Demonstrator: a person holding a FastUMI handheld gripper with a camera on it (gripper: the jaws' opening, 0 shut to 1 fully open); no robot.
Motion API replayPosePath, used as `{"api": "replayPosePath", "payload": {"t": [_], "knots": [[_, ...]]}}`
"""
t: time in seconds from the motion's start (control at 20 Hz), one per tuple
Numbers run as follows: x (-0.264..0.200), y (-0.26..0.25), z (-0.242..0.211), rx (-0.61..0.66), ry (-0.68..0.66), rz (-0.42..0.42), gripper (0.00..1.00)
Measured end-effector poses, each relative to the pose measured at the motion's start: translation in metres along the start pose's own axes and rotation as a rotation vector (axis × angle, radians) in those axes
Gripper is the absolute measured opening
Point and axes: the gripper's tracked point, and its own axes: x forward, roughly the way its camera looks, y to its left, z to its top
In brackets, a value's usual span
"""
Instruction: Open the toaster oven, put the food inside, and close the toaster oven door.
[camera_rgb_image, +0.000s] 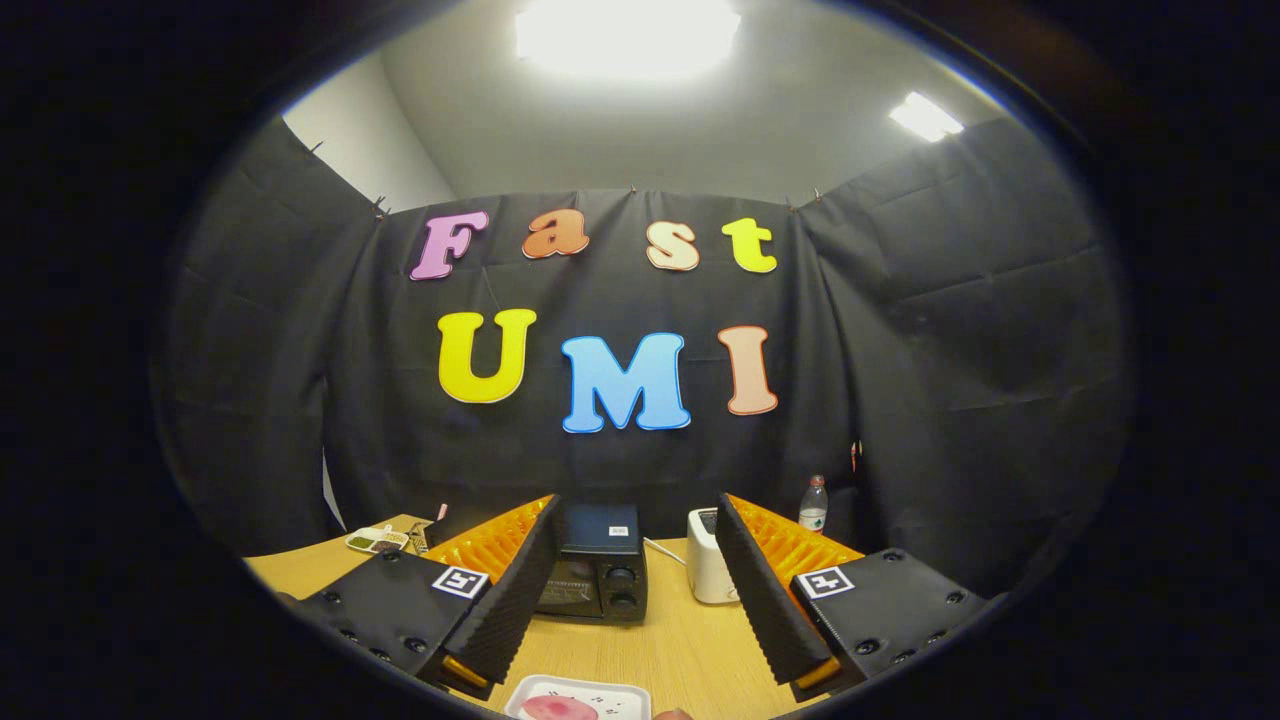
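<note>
Toaster oven (600, 565) behind spread hand-held gripper (638, 545)

Walls: black cloth (930, 330) hangs all round the booth, creased, clipped along its top edge.
Corner: a plain white wall (350, 140) shows above the cloth.
Ceiling: pale grey (800, 110), bare.
Light: one big bright ceiling panel (628, 35), and a smaller one (925, 116) beside it.
Bench: light wood top (680, 640) against the cloth.
</note>
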Motion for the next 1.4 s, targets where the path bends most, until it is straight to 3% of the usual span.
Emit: {"api": "replayPosePath", "payload": {"t": [0.7,1.4], "knots": [[0.081,0.090,-0.011,0.037,0.019,0.129,0.96],[0.163,0.146,-0.089,0.044,0.166,0.176,0.96]]}}
